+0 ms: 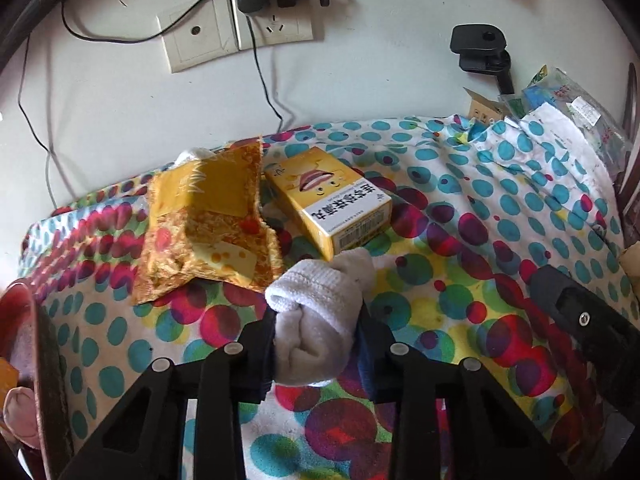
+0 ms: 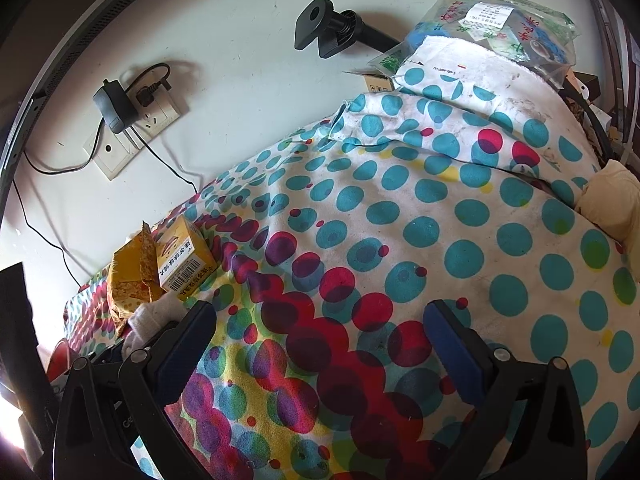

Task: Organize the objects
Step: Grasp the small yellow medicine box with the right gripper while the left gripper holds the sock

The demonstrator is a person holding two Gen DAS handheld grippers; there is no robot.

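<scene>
Your desk is wearing a dotted cloth (image 2: pixel 400 208), teal spots toward the far side, red and purple ones crowding the near side. Lying on it by the wall you are seeing a yellow snack packet (image 1: pixel 204 220), with a yellow box (image 1: pixel 332 200) lying just beside it. At the far right corner, plastic bags (image 2: pixel 500 24) are piling on the cloth's folded edge.
</scene>
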